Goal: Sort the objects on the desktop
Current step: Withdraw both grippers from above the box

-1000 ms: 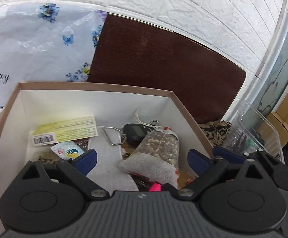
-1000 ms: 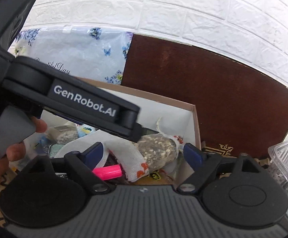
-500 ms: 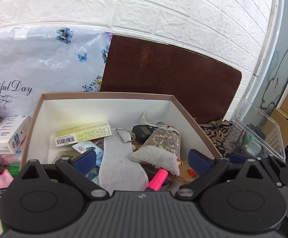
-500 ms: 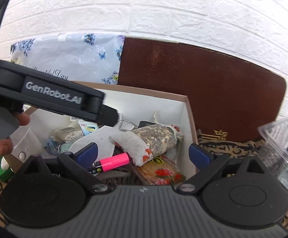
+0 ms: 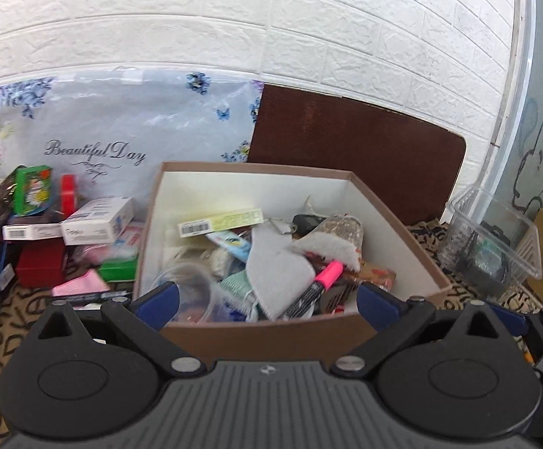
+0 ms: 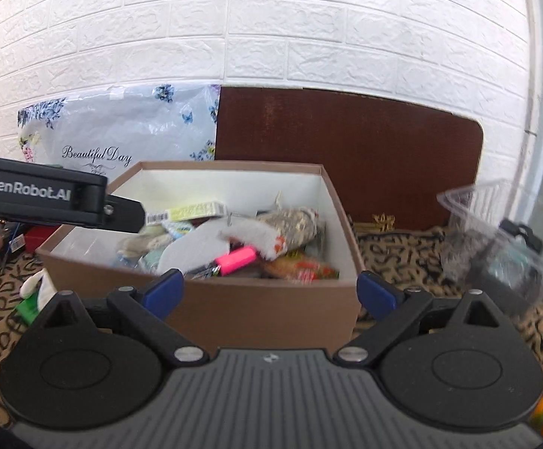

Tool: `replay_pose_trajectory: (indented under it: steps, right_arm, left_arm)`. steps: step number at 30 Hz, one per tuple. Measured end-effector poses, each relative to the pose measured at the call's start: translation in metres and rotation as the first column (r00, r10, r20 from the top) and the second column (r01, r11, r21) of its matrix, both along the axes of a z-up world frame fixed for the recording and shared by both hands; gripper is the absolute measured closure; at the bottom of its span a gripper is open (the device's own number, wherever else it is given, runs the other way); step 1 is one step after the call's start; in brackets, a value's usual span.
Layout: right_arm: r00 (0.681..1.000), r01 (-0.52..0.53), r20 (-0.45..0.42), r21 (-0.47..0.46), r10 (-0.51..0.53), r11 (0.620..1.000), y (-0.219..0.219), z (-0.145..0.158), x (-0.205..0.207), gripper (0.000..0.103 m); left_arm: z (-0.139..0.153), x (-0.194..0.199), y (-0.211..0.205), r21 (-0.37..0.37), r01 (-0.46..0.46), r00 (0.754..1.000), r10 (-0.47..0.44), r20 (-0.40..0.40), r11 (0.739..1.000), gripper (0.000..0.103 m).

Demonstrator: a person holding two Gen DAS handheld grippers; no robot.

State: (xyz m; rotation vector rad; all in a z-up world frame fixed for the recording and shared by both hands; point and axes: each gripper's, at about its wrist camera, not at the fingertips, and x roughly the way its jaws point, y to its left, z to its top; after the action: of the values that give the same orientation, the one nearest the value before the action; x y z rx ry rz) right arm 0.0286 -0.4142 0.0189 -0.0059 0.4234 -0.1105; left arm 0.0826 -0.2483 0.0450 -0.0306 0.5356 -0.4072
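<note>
A brown cardboard box with a white inside stands on the patterned table. It holds several items: a pink highlighter, a grey felt piece, a grain-filled pouch and a yellow carton. My left gripper is open at the box's near wall, with nothing between its fingers. My right gripper is open too, in front of the box and empty. The left gripper's body shows at the left of the right wrist view.
Small boxes, red and green packs and a pink cloth are piled left of the box. A clear plastic container stands at the right. A floral bag and a brown board lean on the brick wall.
Both grippers have drawn back from inside the box to its near side. The box now shows whole, and the pile at its left has come into view.
</note>
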Motion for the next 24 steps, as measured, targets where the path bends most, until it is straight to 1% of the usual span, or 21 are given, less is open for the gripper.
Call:
replay_pose_trajectory:
  steps: [4, 12, 19, 24]
  right_arm:
    - [1.0, 0.011, -0.008, 0.006, -0.011, 1.0, 0.014, -0.005, -0.021, 0.006]
    - [0.999, 0.039, -0.021, 0.018, -0.039, 0.999, 0.038, -0.013, -0.057, 0.006]
    - [0.997, 0.058, -0.052, 0.043, -0.056, 0.997, 0.051, -0.021, -0.073, 0.006]
    - [0.996, 0.063, -0.069, 0.043, -0.06, 0.997, 0.057, -0.024, -0.075, 0.006]
  left_arm:
    - [-0.007, -0.023, 0.011, 0.023, -0.009, 1.0, 0.009, 0.01, 1.0, 0.0]
    - [-0.016, -0.056, 0.027, 0.012, 0.012, 1.0, -0.012, -0.01, 1.0, 0.0]
    - [-0.024, -0.069, 0.041, 0.022, 0.007, 1.0, -0.006, -0.027, 1.0, 0.0]
    - [-0.023, -0.075, 0.046, 0.032, 0.007, 1.0, -0.007, -0.012, 0.999, 0.0]
